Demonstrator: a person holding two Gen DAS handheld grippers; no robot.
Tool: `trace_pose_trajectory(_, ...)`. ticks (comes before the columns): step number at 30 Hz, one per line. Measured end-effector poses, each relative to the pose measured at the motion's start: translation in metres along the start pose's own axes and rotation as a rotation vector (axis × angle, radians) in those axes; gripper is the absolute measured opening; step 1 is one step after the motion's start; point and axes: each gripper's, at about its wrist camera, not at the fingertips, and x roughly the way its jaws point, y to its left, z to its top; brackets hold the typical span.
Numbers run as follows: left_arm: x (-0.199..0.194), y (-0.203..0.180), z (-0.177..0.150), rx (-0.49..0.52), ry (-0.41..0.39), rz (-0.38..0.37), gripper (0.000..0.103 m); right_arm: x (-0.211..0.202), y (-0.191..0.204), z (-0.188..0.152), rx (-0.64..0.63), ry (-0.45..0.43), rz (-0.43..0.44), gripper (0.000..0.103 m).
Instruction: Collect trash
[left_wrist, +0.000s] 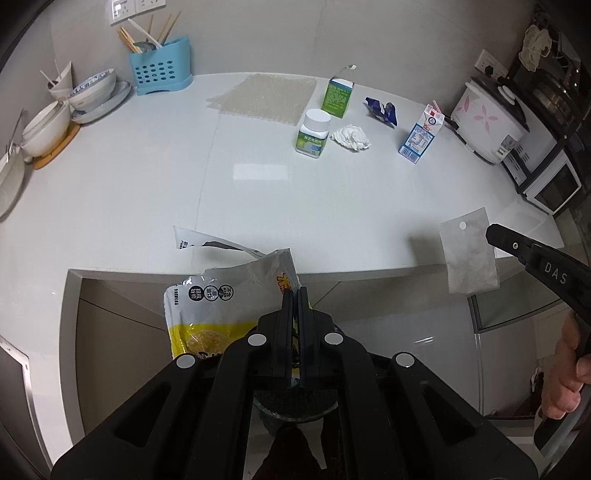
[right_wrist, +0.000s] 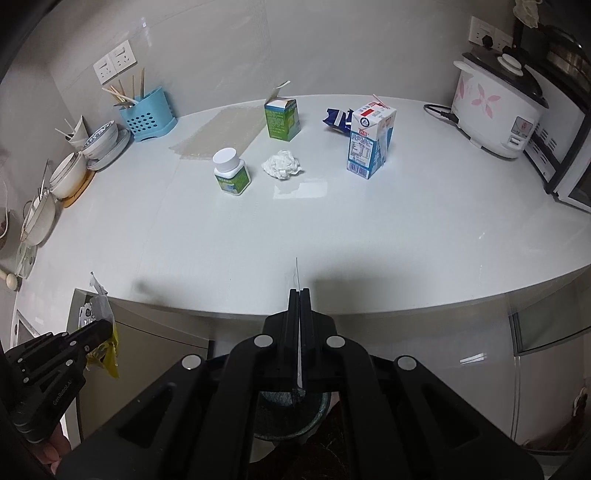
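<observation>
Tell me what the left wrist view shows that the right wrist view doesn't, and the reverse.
Only the left wrist view shows the flat face of the white paper pouch pinched by the right gripper, and the print on the yellow snack bag.

Only the right wrist view shows the rice cooker's black power cord on the counter and the pouch edge-on between its fingers.

Both show the pill bottle, crumpled tissue, green box, milk carton, blue wrapper and white countertop.
</observation>
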Motion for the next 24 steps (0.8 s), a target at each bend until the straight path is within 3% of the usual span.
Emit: trace_pose_trajectory(24, 0.062, 0.016, -0.081, 0.021, 0.045, -0.033, 0.001, 0.046, 0.024, -0.074, -0.057, 0.064, 0.053, 0.0)
